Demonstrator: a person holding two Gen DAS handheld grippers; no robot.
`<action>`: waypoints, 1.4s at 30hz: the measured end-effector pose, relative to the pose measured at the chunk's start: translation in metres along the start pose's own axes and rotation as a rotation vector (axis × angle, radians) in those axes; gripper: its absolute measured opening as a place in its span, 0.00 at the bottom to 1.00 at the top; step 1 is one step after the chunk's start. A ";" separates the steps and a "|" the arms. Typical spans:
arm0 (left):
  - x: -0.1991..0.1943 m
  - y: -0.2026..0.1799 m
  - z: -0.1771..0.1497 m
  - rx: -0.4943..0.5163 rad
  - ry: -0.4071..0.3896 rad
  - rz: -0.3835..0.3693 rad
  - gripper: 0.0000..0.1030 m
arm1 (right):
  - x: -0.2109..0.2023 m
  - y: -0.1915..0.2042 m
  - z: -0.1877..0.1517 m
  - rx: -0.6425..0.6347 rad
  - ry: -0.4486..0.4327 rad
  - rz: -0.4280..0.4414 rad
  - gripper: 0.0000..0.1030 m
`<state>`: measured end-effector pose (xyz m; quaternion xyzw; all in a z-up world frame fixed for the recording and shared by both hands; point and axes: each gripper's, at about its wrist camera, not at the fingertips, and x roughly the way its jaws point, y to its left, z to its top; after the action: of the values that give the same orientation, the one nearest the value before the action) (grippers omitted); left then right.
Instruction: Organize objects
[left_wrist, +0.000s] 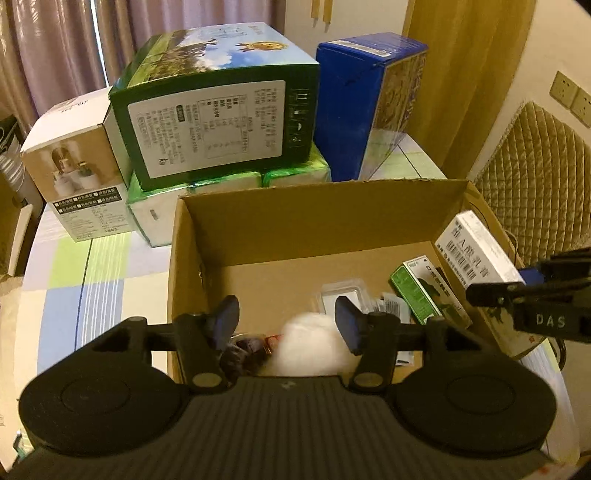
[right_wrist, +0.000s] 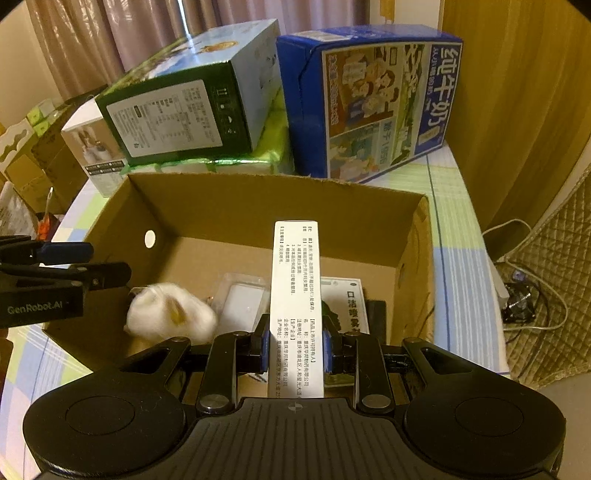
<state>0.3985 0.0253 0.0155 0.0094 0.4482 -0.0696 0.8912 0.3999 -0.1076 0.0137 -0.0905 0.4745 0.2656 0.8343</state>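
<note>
Your right gripper (right_wrist: 294, 349) pinches the white carton (right_wrist: 296, 295), its base hidden; your left gripper (left_wrist: 286, 325) gapes above a blurred white puff (left_wrist: 312, 345).

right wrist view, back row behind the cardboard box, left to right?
White product box → green carton lying on the tissue packs → blue milk carton.

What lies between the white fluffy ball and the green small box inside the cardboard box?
In the left wrist view, a clear plastic blister pack lies on the floor of the cardboard box, between the white fluffy ball and the green small box.
</note>
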 end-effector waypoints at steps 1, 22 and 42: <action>0.000 0.001 -0.001 0.000 -0.003 0.000 0.51 | 0.002 0.000 0.000 -0.001 0.003 0.001 0.22; -0.040 -0.001 -0.024 0.020 -0.044 -0.019 0.62 | -0.036 0.009 0.004 0.003 -0.097 0.042 0.46; -0.140 -0.055 -0.128 0.023 -0.085 -0.006 0.89 | -0.134 0.034 -0.134 0.010 -0.152 0.041 0.89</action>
<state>0.2064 -0.0031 0.0537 0.0152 0.4090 -0.0779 0.9091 0.2274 -0.1806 0.0587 -0.0562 0.4127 0.2865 0.8628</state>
